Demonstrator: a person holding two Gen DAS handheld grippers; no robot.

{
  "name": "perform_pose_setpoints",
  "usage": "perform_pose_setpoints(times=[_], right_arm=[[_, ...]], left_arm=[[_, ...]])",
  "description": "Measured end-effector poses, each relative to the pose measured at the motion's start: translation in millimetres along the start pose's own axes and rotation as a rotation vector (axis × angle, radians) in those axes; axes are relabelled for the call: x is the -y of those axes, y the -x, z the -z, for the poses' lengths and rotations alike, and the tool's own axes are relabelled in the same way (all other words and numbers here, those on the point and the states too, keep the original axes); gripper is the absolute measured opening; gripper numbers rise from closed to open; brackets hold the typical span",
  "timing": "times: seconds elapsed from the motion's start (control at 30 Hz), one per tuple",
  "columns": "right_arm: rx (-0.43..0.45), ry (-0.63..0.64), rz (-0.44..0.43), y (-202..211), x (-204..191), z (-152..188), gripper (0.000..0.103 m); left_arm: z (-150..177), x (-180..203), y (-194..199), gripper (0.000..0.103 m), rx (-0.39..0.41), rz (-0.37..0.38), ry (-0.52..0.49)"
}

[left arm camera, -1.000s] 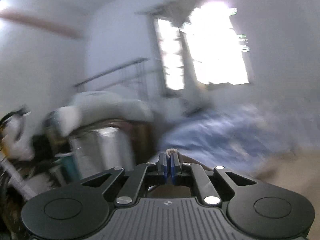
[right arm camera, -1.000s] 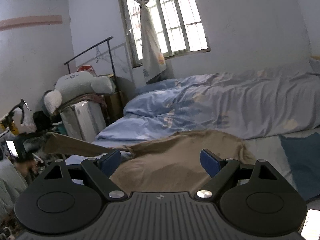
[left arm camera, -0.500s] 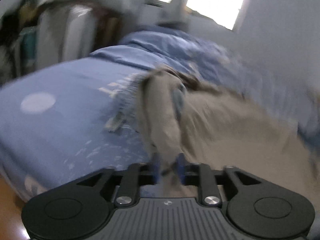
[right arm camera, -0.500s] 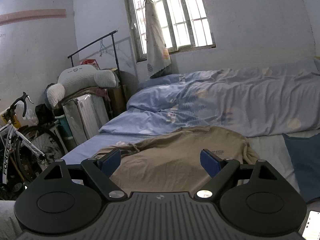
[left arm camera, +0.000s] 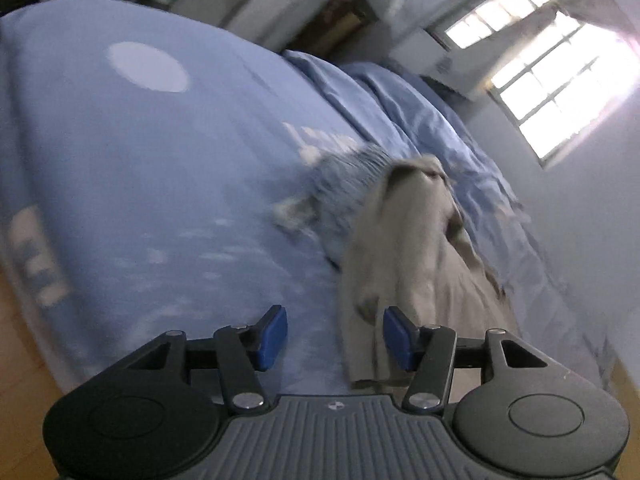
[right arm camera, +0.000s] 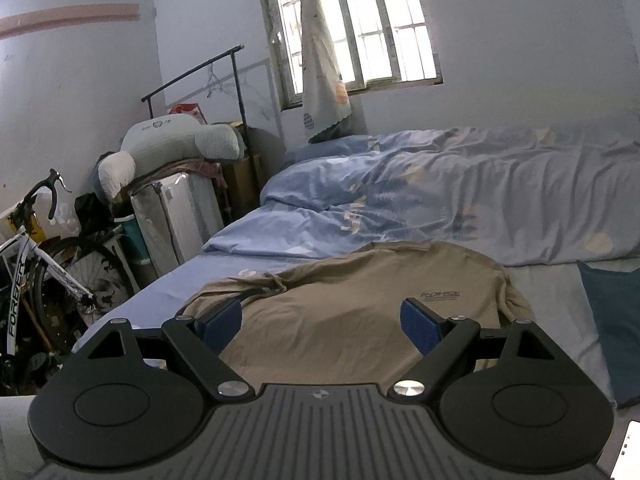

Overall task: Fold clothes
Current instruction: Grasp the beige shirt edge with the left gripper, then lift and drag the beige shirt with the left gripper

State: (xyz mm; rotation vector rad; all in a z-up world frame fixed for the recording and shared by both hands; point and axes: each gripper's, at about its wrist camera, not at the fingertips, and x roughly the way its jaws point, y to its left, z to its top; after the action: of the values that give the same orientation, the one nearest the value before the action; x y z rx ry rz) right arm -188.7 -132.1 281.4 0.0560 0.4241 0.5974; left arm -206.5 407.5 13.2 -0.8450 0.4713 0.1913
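A tan T-shirt [right arm camera: 360,312] with a small chest logo lies spread on the blue bed sheet [right arm camera: 208,276]. Its left sleeve [right arm camera: 256,284] is bunched at the shirt's left edge. My right gripper [right arm camera: 320,322] hovers just above the shirt's near part, open wide, nothing between its blue pads. In the tilted left wrist view the tan sleeve [left arm camera: 404,240] lies crumpled on the sheet [left arm camera: 160,184]. My left gripper [left arm camera: 336,338] is low over it and its jaws are opening. A fold of the cloth lies loose between them near the right pad, and neither pad presses on it.
A crumpled light blue duvet [right arm camera: 460,208] fills the back of the bed. A dark teal cloth [right arm camera: 612,312] lies at the right. Left of the bed stand a bicycle [right arm camera: 40,264], a wrapped white case [right arm camera: 176,216] with a plush pillow [right arm camera: 180,140], and a clothes rail.
The left gripper came down from up high to the bed, rolled over, and opened, letting go of the tan sleeve. The sleeve, first stretched out to the left, now lies bunched by the shirt.
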Motion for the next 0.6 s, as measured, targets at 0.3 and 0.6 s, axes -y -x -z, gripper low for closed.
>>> perform_pose_setpoints(times=[0.3,0.6], right_arm=[[-0.008,0.037,-0.012,-8,-14,-2,0.088],[-0.011,0.041,-0.005,-11,-15,2,0.088]], left_arm=[[4,43,-50,0.052,-0.026,-0.059,-0.132],[23,-4,-7,0.052,0.017,0.086,0.146]])
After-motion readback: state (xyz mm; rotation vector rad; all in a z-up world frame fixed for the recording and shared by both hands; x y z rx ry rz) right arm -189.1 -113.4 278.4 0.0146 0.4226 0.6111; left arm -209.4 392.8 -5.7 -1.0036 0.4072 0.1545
